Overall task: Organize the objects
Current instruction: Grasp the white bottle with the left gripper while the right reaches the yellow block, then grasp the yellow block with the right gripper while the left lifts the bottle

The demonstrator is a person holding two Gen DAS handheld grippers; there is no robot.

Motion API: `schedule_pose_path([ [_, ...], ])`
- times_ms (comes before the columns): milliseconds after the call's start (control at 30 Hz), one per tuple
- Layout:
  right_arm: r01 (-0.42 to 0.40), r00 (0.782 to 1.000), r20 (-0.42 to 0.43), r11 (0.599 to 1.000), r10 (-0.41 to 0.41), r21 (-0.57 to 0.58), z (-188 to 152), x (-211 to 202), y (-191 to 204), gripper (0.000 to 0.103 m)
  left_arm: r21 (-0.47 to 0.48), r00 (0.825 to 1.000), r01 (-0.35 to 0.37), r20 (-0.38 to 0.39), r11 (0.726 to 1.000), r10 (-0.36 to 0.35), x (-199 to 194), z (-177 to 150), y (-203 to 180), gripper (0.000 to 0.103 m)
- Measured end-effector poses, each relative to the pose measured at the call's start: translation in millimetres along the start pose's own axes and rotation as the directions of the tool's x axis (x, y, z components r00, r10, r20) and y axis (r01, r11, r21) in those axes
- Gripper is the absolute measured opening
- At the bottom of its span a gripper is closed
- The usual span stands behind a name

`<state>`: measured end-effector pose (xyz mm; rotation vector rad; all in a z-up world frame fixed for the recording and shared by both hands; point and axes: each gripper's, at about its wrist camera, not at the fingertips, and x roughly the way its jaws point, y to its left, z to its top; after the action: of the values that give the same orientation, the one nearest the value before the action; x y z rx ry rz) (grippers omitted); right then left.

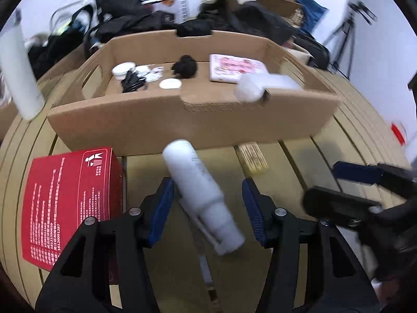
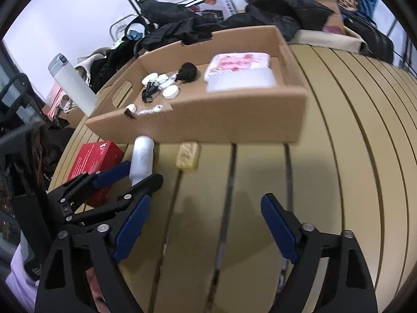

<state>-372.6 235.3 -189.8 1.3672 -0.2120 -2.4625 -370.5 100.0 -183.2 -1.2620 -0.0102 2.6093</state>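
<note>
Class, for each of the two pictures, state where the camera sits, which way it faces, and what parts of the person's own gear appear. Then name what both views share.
Left wrist: sits behind the open left gripper, facing the cardboard tray; white bottle lies between its fingers; right gripper shows alongside.
Right wrist: sits behind the open right gripper, facing the slatted table; left gripper shows at left.
Shared: tray, bottle, red box, yellow block.

surface: tan slatted table (image 2: 338, 156) | 12 o'clock: open cardboard tray (image 2: 208, 125) | 10 o'clock: red box (image 2: 96, 156) | centre: white bottle (image 2: 142, 156) lying on its side | just right of it: small yellow packet (image 2: 187, 155)
</note>
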Motion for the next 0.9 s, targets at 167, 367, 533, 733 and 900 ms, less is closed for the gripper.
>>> schedule_pose_path([
  [167, 0.0, 1.0, -0.011, 1.0, 0.0, -0.005, 17, 24, 11, 0.067, -0.046, 1.0, 0.028, -0.004, 0.999, -0.028, -15, -5, 8, 0.024],
  [367, 0.119, 0.993, 0.004, 0.987, -0.119, -0.104, 21, 56, 43, 0.05, -0.149, 0.994, 0.111, 0.033, 0.983, -0.107, -82, -30, 37, 0.024],
  [533, 0.222, 0.975, 0.037, 0.955, -0.219, -0.195, 9, 53, 56, 0.023, -0.163, 0.993, 0.096, 0.077, 0.982, -0.085, -138, -40, 51, 0.024],
  [733, 0.207, 0.978, 0.035, 0.975, -0.205, -0.08, -46, -42, 16, 0.023, -0.171, 0.974, 0.203, 0.133, 0.964, -0.182, -164, -54, 41, 0.024],
  [900, 0.197, 0.979, 0.054, 0.98, -0.196, -0.008, -64, -97, -4, 0.023, -0.154, 0.957, 0.283, 0.107, 0.947, -0.269, -155, -41, 10, 0.024],
])
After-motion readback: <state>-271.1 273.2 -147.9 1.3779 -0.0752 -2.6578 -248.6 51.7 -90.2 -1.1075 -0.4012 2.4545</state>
